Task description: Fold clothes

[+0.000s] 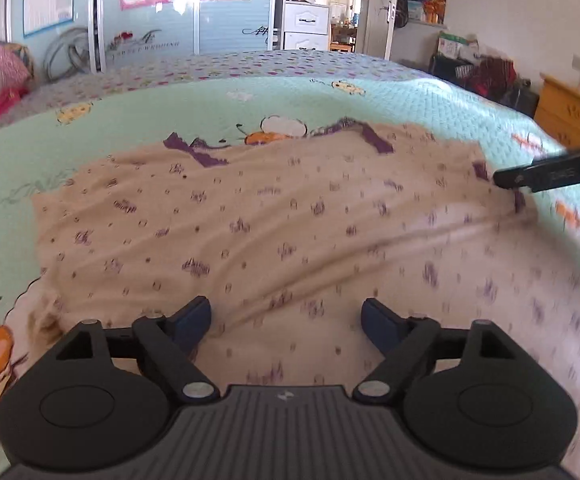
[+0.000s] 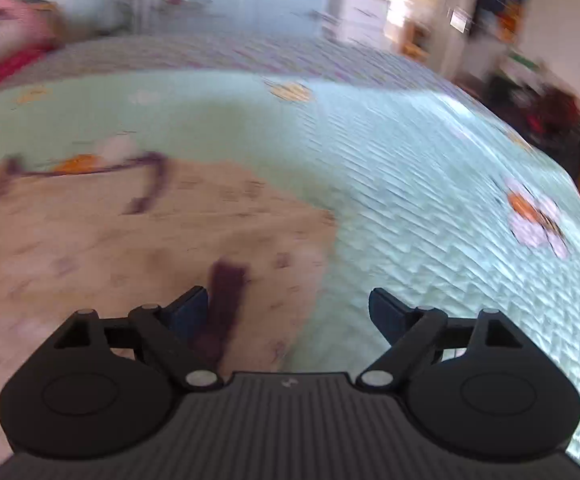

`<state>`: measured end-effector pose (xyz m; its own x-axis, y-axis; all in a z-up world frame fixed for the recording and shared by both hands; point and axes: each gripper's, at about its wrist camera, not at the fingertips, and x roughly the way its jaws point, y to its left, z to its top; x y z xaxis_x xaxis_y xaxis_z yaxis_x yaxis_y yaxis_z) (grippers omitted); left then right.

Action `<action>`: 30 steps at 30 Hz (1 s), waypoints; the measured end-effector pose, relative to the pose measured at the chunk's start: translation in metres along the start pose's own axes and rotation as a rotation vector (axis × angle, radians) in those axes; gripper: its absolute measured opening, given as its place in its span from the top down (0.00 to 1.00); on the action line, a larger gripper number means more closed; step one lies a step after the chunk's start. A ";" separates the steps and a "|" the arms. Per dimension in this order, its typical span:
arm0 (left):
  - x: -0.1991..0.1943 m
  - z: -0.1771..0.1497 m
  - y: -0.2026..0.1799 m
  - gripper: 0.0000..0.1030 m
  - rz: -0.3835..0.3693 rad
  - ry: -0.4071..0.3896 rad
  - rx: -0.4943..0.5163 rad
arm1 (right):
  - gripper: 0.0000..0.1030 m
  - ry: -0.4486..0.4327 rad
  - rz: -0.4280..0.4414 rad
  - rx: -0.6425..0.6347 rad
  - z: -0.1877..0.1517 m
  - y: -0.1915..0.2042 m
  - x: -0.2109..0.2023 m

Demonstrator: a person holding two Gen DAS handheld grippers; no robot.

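While both pairs of tongs stand wide apart with nothing clamped between them, you have little folding to show: the beige garment (image 1: 249,232) lies spread nearly flat on the bed (image 1: 129,120), with long soft wrinkles and no crisp fold that I can make out. By my reading the work is at or near its start, and every fold is yet to be made.

Nearest you in the left wrist view, the left tongs (image 1: 285,320) hang just over the garment's near part, cloth showing in the gap between the blue pads. Whether they touch it I cannot tell.

At the right middle of that frame, the right tongs (image 1: 546,174) reach in by the garment's right edge, near a purple trim piece (image 1: 480,170).

From the right wrist view, which is blurred, the right tongs (image 2: 287,310) straddle that edge at the bottom of the frame: the left pad sits by the purple trim (image 2: 225,296), the right pad over bare green bedspread (image 2: 410,200).

Farther up, the purple-edged neckline (image 1: 273,140) lies toward the far side.
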<state>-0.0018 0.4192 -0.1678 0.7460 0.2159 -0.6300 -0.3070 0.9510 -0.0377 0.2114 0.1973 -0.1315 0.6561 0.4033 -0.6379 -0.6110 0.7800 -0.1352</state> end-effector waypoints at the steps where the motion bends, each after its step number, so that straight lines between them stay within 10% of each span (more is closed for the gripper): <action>1: -0.002 -0.001 -0.001 0.16 0.011 0.004 -0.006 | 0.14 -0.020 0.022 -0.029 -0.007 0.003 -0.009; 10: -0.012 0.023 -0.005 0.15 0.027 -0.013 0.017 | 0.12 -0.086 0.032 0.202 -0.016 -0.029 -0.024; 14: 0.017 0.015 0.001 0.06 0.045 0.050 -0.012 | 0.12 -0.080 0.110 0.120 -0.008 -0.011 -0.016; 19: 0.015 -0.001 -0.003 0.02 0.048 -0.034 0.029 | 0.16 -0.029 -0.107 0.181 0.006 -0.037 0.010; 25: 0.015 -0.004 -0.003 0.00 0.046 -0.053 0.026 | 0.17 -0.092 0.164 0.004 0.013 0.019 -0.007; 30: 0.015 -0.006 -0.003 0.00 0.044 -0.070 0.023 | 0.17 -0.021 -0.103 0.168 0.035 -0.001 0.024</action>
<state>0.0066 0.4182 -0.1821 0.7716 0.2717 -0.5752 -0.3272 0.9449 0.0073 0.2431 0.2226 -0.1203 0.7214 0.3262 -0.6109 -0.4588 0.8859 -0.0687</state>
